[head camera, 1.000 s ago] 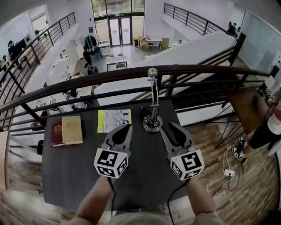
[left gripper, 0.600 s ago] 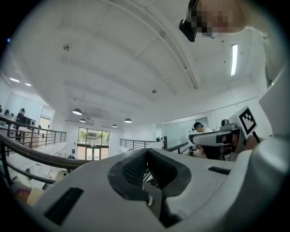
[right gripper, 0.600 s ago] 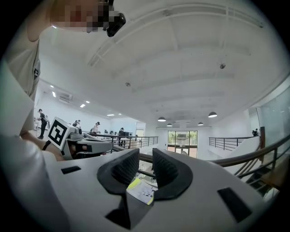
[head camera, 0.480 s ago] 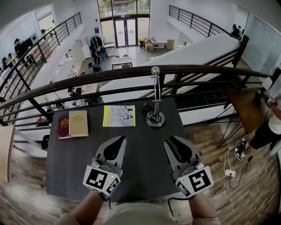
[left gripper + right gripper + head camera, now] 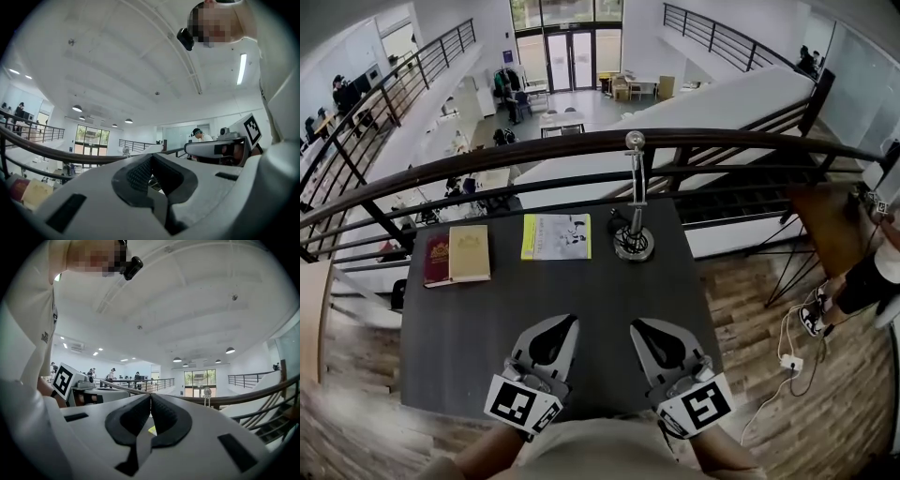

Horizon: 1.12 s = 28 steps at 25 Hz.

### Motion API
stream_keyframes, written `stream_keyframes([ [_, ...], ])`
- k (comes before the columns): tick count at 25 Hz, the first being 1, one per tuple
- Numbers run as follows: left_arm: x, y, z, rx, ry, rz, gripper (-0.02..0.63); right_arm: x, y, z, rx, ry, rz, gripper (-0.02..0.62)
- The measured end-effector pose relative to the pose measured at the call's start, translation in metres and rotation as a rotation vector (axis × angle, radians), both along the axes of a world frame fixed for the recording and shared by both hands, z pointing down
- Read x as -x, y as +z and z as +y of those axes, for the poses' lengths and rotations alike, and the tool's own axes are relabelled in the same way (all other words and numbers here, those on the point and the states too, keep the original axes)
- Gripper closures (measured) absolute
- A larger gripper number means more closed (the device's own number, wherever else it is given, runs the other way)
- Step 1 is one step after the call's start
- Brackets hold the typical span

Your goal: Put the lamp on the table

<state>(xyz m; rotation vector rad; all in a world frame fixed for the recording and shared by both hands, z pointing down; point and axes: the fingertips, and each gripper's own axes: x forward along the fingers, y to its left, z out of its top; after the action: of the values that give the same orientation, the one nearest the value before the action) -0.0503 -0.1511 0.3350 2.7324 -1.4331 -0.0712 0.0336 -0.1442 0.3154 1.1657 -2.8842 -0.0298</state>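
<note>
So the lamp (image 5: 634,242) was already standing upright on the dark surface (image 5: 487,328), right at its far edge, with the thin stem rising in front of the curved railing (image 5: 534,148). Nothing was holding it. Just left of the lamp's base a yellow booklet (image 5: 556,236) lay flat, and further left of the lamp a tan book (image 5: 470,253) sat tight against a red book (image 5: 437,262). Both tools were on the near side of the lamp and well apart from it, hanging side by side over the near part of the surface with their tips pointing toward it. The left hand-held gripper (image 5: 566,322) sat a bit left of the lamp's line. Its own view showed the two jaws pressed together at the tips with nothing between them, so closed and empty. The right hand-held gripper (image 5: 636,325) was pretty much straight in line with the lamp's base. Its jaws had just been closing and were fully together, again with nothing caught between them. Off to the right of the lamp, past the surface, a person's legs (image 5: 872,281) showed on the wooden floor.
</note>
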Motion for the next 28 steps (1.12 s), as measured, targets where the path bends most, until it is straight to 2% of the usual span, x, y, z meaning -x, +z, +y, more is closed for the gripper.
stream_keyframes([
  [4, -0.002, 0.019, 0.0, 0.045, 0.018, -0.032, 0.601, 0.001, 0.011, 0.0, 0.018, 0.001, 0.014, 0.594],
  [8, -0.001, 0.028, -0.002, 0.078, 0.027, -0.045, 0.601, -0.014, 0.017, -0.01, 0.038, 0.04, 0.032, 0.595],
  [14, 0.003, 0.026, -0.009, 0.076, 0.021, -0.036, 0.601, -0.024, 0.027, -0.019, 0.017, 0.073, 0.157, 0.597],
  [28, 0.001, 0.029, -0.014, 0.082, 0.03, -0.051, 0.601, -0.013, 0.036, -0.022, 0.038, 0.057, 0.157, 0.597],
])
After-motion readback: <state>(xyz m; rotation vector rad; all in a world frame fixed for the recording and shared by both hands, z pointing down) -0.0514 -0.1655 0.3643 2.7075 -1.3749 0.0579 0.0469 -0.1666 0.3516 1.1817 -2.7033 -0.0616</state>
